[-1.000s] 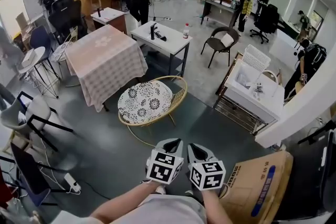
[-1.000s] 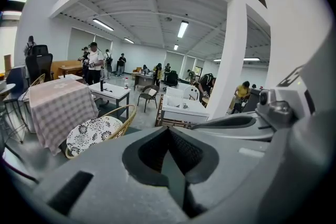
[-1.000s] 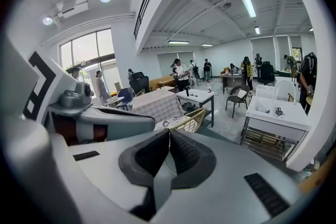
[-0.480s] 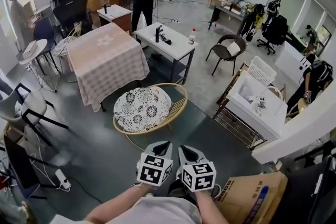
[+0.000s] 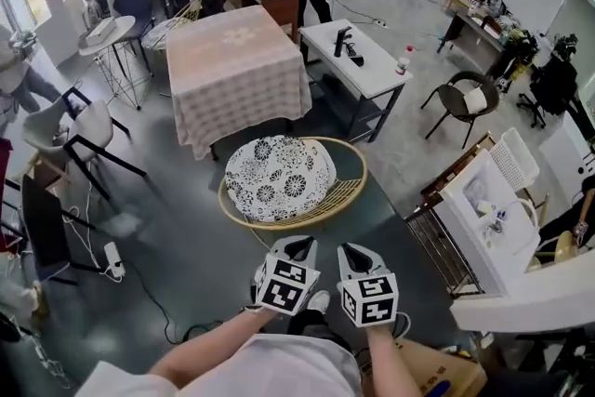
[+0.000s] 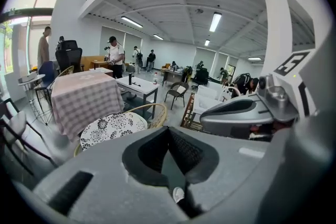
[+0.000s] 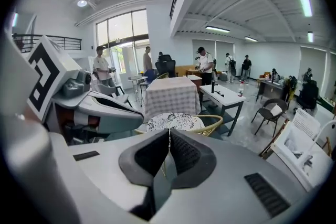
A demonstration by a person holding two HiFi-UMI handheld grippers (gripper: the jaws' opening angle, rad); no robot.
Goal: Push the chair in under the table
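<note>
Closing in on the chair, nothing pushed yet

We hold the left tongs (image 5: pixel 296 244) and the right tongs (image 5: pixel 353 249) side by side close to our body, both shut tight with nothing between their jaws; the round wicker chair (image 5: pixel 351 188) with its patterned cushion (image 5: pixel 279 178) stands on the floor just beside the hanging cloth of the bench (image 5: pixel 237 70), and no part of its seat shows under the top; we judge that no pushing is done, and what is left is to reach the chair's near rim, set the tongs against it and slide it in; against the frame a second ago, chair and bench sit nearer to us in the head view, since we have walked toward them, while the tongs are as shut and as empty as they were
</note>
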